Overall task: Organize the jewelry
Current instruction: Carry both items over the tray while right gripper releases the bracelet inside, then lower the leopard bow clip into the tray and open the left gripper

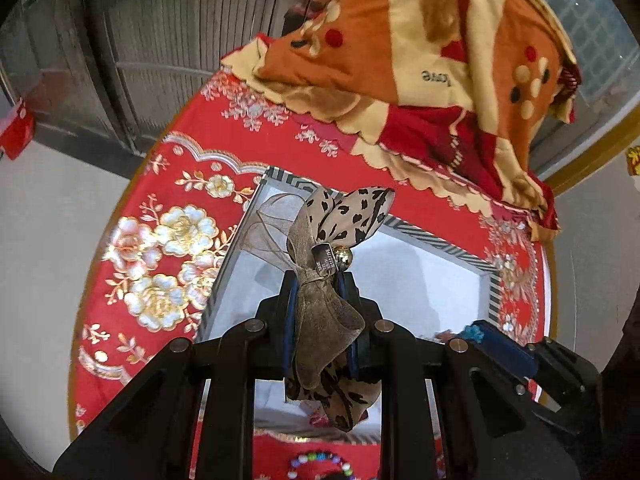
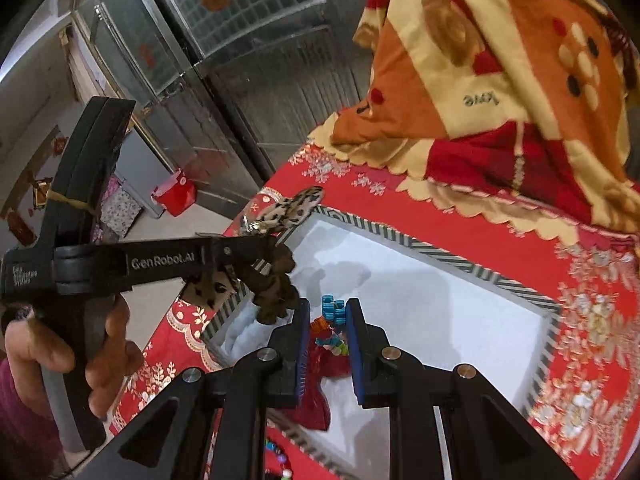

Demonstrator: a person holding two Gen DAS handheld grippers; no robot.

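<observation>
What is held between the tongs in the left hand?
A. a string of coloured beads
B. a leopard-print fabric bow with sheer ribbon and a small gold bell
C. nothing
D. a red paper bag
B: in the left wrist view, the left tongs are closed on the leopard-print fabric bow with sheer ribbon and a small gold bell, above the white tray with the striped rim.

The word "love" is printed several times on the orange and cream blanket (image 2: 480, 100). "GenRobot.AI" runs in pale letters along the left gripper (image 2: 276, 268); smaller lettering on its body is too blurred to read.
</observation>
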